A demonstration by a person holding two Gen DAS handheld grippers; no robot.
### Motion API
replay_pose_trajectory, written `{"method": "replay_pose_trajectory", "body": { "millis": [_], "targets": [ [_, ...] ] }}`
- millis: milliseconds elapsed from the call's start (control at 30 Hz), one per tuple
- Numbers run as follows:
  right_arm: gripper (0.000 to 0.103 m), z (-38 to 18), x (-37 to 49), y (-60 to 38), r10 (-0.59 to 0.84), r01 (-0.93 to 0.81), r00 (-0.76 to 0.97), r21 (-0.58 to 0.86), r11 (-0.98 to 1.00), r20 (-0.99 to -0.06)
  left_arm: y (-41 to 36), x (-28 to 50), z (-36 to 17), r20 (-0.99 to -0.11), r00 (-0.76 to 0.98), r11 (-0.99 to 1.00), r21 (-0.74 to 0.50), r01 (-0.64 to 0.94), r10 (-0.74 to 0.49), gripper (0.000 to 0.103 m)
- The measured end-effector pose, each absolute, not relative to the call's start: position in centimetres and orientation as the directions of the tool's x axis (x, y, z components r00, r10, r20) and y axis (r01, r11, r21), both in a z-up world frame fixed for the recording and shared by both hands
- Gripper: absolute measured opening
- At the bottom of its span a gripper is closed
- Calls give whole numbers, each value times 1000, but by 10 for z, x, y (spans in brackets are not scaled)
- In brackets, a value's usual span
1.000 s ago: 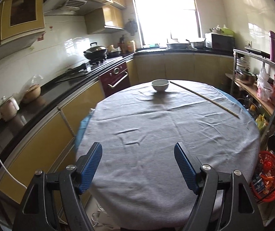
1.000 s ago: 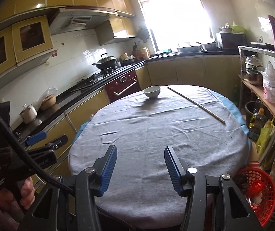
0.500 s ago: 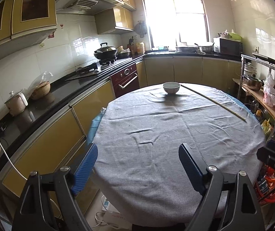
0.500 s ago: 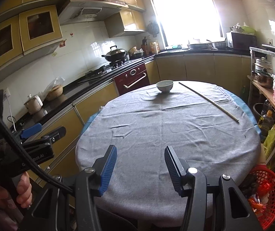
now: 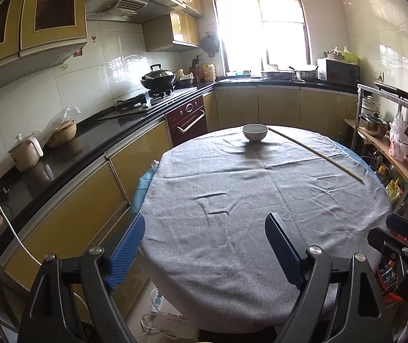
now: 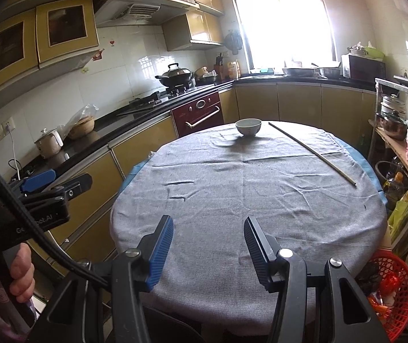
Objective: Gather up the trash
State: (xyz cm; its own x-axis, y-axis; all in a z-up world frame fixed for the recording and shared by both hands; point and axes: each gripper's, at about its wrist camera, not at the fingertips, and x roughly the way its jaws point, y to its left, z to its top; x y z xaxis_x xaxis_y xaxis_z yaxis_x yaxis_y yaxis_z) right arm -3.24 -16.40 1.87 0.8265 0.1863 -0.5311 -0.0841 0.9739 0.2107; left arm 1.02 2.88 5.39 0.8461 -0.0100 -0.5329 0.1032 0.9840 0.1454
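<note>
Two open grippers, left gripper [image 5: 205,237], right gripper [image 6: 209,241], red trash basket [image 6: 395,285] beside right

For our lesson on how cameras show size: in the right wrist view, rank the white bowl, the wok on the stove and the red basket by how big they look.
1. red basket, though it is nearest the camera
2. wok
3. white bowl, close to the wok

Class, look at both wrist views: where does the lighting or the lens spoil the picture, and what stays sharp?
Left wrist view: the window is blown out white, the tiles beside it glare, and the fisheye bends the cabinets and blackens the corners. Right wrist view: the same overexposed window, while the bowl casts a soft shadow towards the camera; the tablecloth creases read sharp.
</note>
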Motion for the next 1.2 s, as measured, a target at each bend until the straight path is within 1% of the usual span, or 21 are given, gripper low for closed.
{"method": "replay_pose_trajectory", "body": {
  "millis": [1200],
  "targets": [
    [55, 25, -46, -173, 146, -47, 847, 201, 978, -511, 27, -3, 63, -508, 861, 984, 156, 89, 3, 86]
  ]
}}
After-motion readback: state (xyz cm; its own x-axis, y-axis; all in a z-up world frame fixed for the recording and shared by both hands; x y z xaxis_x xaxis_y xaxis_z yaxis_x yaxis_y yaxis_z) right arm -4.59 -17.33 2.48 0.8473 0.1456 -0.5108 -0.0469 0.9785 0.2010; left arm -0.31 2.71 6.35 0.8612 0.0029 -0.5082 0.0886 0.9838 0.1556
